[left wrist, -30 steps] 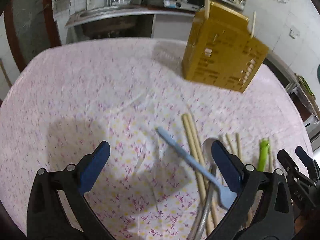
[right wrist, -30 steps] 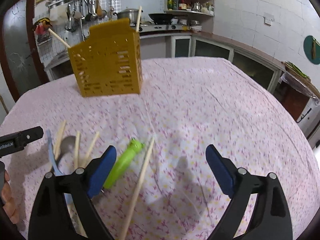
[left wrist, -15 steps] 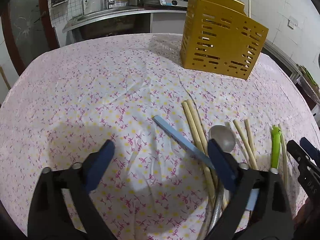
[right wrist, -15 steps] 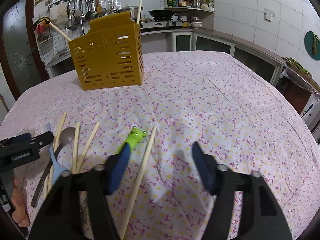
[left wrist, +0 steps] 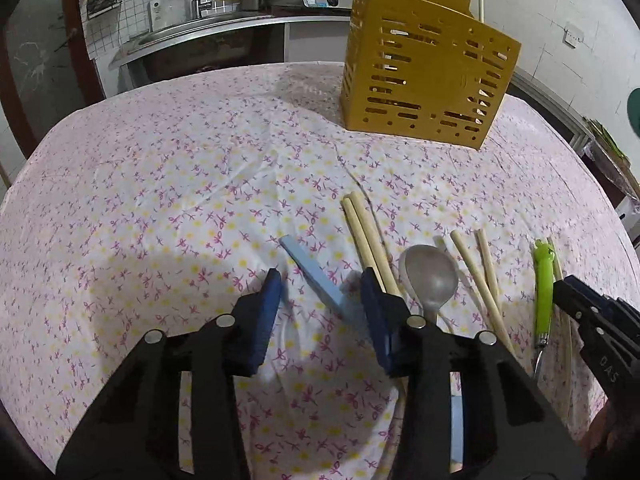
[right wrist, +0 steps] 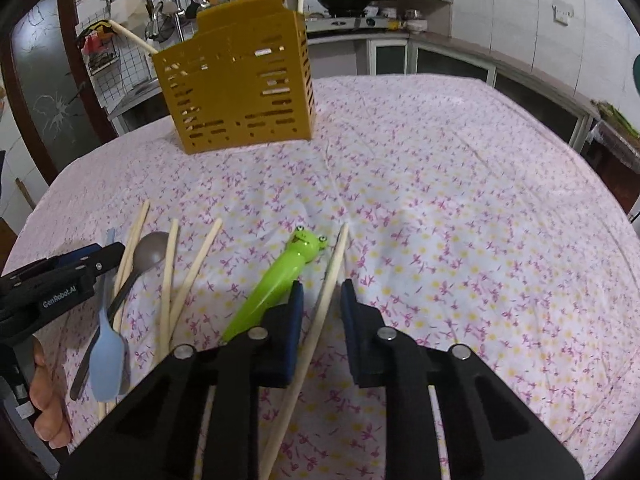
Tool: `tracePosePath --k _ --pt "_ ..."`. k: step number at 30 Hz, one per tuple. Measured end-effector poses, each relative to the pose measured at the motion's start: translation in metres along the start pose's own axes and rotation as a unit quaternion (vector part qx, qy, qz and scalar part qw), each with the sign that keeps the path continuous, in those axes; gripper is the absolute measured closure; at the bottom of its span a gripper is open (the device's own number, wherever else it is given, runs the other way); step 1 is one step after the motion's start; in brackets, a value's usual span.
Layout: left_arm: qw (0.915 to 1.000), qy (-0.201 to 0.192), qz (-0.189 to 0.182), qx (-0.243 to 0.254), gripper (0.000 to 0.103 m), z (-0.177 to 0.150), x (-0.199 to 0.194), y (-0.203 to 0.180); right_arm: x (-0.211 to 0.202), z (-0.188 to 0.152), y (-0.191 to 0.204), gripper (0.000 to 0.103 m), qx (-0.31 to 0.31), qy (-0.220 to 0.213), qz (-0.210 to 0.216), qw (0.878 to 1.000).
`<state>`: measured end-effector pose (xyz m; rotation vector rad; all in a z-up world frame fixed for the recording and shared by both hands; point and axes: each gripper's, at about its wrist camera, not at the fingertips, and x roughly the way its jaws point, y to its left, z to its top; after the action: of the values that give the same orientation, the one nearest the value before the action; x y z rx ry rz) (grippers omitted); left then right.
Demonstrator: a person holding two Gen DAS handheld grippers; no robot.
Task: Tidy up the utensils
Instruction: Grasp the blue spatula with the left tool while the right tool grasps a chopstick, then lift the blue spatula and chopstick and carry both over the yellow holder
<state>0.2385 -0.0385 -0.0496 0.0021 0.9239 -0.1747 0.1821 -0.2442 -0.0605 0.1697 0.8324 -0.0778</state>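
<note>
Utensils lie loose on the flowered tablecloth [left wrist: 160, 200]. My left gripper [left wrist: 322, 290] straddles the handle of a light blue spoon [left wrist: 308, 270]; its jaws are closing, and a gap still shows beside the left pad. To its right lie a pair of chopsticks [left wrist: 366, 236], a metal spoon [left wrist: 430, 276], two more chopsticks [left wrist: 480, 276] and a green frog-headed utensil [left wrist: 543, 280]. My right gripper [right wrist: 321, 296] is closing around a single chopstick [right wrist: 332, 268], with gaps on both sides. The frog utensil [right wrist: 280, 276] lies just left of it. A yellow slotted utensil basket [right wrist: 240, 88] stands upright at the back, holding chopsticks.
A kitchen counter with a sink [left wrist: 192, 36] and a pot lies beyond the table's far edge. In the right wrist view the left gripper [right wrist: 60, 276] reaches in from the left, a hand [right wrist: 44, 400] below it. The cloth right of the chopstick is bare.
Both pairs of jaws have narrowed a lot. The left one now brackets the blue spoon's handle, and the right one has shifted so the single chopstick lies between its pads.
</note>
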Motion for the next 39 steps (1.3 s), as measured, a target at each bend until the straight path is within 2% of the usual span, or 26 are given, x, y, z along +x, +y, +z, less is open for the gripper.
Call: tracePosePath --k 3,11,17,21,35,39 --pt "1.0000 0.003 -0.001 0.006 0.064 0.002 0.002 0.000 0.002 0.000 0.001 0.084 0.001 0.003 0.000 1.000" --pt "0.9999 0.004 -0.016 -0.001 0.087 0.009 0.004 0.011 0.006 0.005 0.000 0.089 0.003 0.005 0.006 1.000" --pt "0.9997 0.003 -0.020 0.010 0.095 0.010 0.003 0.014 0.006 0.005 0.001 0.090 0.004 0.005 0.009 1.000" --pt "0.9996 0.009 -0.026 0.012 0.095 0.011 0.004 0.016 0.006 0.005 0.003 0.090 -0.004 0.007 0.003 1.000" --pt "0.9993 0.003 0.006 0.037 0.095 0.012 0.008 0.007 0.017 0.024 0.006 0.090 -0.012 0.040 -0.010 0.999" --pt "0.9994 0.006 0.001 0.034 0.095 0.012 0.008 0.009 0.018 0.024 0.013 0.090 -0.027 0.040 -0.027 0.998"
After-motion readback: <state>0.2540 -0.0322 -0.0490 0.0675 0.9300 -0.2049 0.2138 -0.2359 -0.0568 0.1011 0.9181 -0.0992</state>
